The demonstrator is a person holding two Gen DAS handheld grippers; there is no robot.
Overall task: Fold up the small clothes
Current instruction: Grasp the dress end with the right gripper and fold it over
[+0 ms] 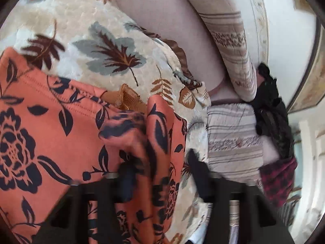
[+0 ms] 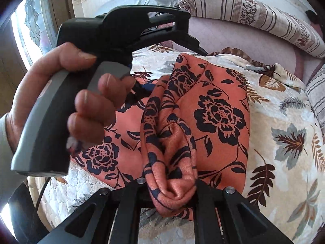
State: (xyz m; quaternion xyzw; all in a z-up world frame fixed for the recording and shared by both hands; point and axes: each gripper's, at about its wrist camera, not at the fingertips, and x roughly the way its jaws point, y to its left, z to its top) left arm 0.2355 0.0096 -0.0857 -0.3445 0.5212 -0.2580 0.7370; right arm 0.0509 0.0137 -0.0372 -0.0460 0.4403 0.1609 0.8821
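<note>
Spread over the bed is a cream blanket (image 2: 284, 152) with a leaf pattern, and the orange floral garment (image 2: 219, 109) lies on it. The right gripper (image 2: 170, 191) is clamped on a bunched fold of this cloth at the near edge, and the fold runs straight away from it, toward the striped pillows (image 2: 254, 14). The left gripper (image 1: 160, 174), held by the left hand (image 2: 67, 101), has its jaws apart, with a hanging fold of the garment between them. The right gripper is therefore the one that controls the fold line.
</note>
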